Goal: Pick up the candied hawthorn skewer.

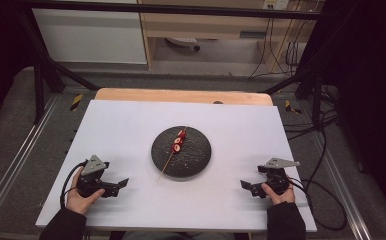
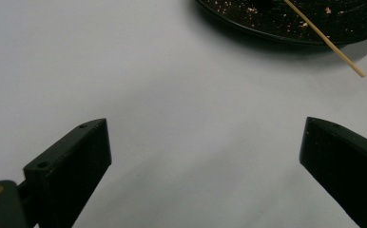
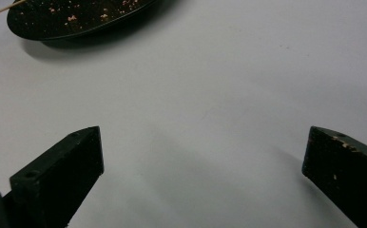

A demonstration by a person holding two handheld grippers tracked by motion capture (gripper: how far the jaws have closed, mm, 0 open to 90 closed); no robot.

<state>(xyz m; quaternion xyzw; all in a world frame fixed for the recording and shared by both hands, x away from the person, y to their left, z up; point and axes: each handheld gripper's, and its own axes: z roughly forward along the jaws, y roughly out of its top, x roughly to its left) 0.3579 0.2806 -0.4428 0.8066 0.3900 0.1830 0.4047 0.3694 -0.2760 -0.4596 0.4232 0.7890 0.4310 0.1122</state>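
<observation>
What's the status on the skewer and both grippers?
Left gripper and right gripper open, empty. Skewer lies on black plate, stick end overhanging. Path clear.

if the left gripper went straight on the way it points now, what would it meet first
Probably the bare end of the wooden skewer that sticks out past the rim of the dark plate, or the rim itself; depth is hard to judge. The left gripper stands open with nothing between its jaws, and white table lies ahead until there.

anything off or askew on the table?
One thing: the skewer with red pieces lies slanted across the black plate, its bare end sticking past the near rim over the white table. Both grippers rest open, apart from it.
</observation>
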